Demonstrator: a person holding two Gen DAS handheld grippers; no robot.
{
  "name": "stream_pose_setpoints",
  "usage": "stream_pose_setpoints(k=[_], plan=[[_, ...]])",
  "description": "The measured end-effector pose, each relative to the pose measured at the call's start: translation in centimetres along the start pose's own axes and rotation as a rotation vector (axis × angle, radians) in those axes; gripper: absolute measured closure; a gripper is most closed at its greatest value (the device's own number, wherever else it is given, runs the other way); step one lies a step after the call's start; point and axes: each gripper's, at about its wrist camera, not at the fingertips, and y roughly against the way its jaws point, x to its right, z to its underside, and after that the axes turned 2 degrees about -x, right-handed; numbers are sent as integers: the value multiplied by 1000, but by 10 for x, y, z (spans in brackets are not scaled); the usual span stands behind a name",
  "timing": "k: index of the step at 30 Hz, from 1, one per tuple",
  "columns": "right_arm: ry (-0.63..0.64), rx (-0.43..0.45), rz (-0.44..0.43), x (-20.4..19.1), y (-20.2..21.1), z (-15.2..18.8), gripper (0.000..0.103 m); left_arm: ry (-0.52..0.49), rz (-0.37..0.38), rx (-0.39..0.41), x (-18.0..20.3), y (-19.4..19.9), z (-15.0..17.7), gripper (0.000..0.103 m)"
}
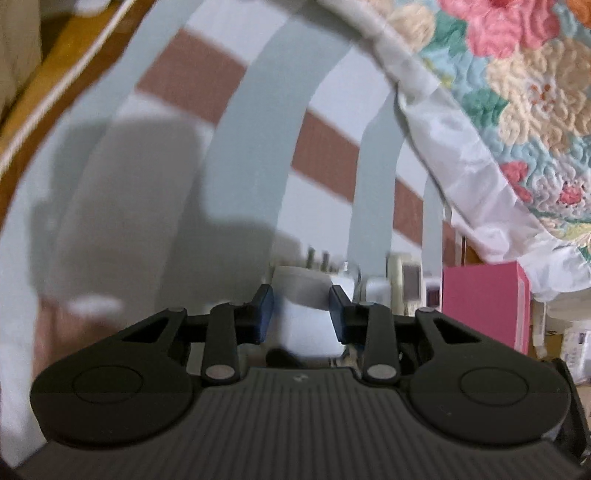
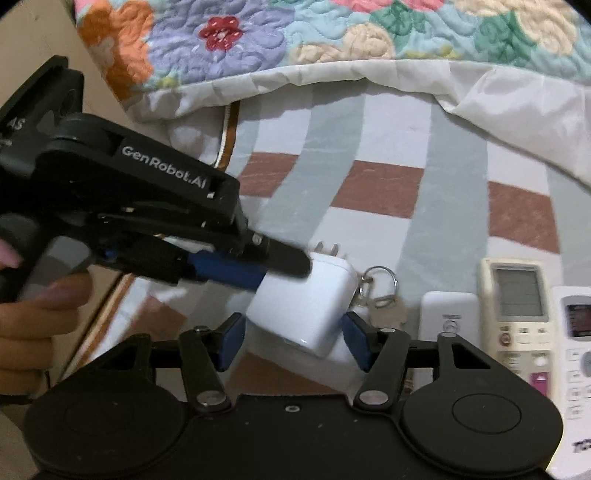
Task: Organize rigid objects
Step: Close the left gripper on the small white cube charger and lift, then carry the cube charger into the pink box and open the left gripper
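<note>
A white plug-in charger (image 2: 301, 306) with metal prongs is held just above the striped sheet. My left gripper (image 1: 302, 312) is shut on the charger (image 1: 304, 302); in the right wrist view it comes in from the left, its blue pads (image 2: 229, 271) on the charger's upper left side. My right gripper (image 2: 293, 341) is open, its jaws standing either side of the charger's near end without clear contact. A key ring with keys (image 2: 376, 291) lies just behind the charger. A white remote (image 2: 448, 325), a cream remote with a screen (image 2: 519, 306) and another white remote (image 2: 576, 362) lie side by side on the right.
A flowered quilt (image 2: 332, 33) with a white border covers the far side of the bed. A pink box (image 1: 484, 302) stands beyond the remotes in the left wrist view. The bed's wooden edge (image 2: 110, 306) runs along the left. A hand (image 2: 33, 317) holds the left gripper.
</note>
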Motion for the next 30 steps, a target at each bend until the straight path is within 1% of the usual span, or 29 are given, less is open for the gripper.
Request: stream_pose_setpoints(k=[2,3,5,7,8,9,10,12,14,16,17,21,23,24,26,28,30], plan=[[40,-14,27,-4,3,5,34,15,2,-24,1,-1,9,72],[63,-19,41,-7,4,8,31,16,-1,-40,4,-3,13,72],[109,-21,75,-13,5,14,27,15,-9,-53,9,-6,21,70],[163,-11,107,-18,3,20,27,2,-33,-38,13,-6,25,69],[178,-5,120,-19,2,22,29,-5,-40,-36,15,-5,25,68],[194,1,137,-20,0,23,33,-8,-42,-35,15,-5,26,67],[189,8,143,-18,0,24,34,-1,-37,-39,14,-7,27,65],[143,22,129,-11,3,22,41,26,-25,-42,9,-9,27,58],[95,18,114,-5,7,21,41,39,-14,-45,8,-11,28,58],[78,17,107,-3,8,23,41,33,-19,-37,11,-11,32,59],[78,16,103,-2,9,23,41,30,-21,-28,14,-11,33,64],[24,15,86,2,16,26,41,-48,-57,10,31,-4,44,69],[94,39,144,-11,28,32,41,-38,-39,20,38,4,52,69],[107,55,151,-13,36,35,41,-47,-37,29,42,10,57,69],[91,79,124,-11,52,37,41,-111,-47,64,57,21,70,69],[129,105,137,-13,66,39,41,-168,-44,91,71,30,80,70],[134,128,151,-11,82,39,41,-222,-27,116,85,37,88,70]])
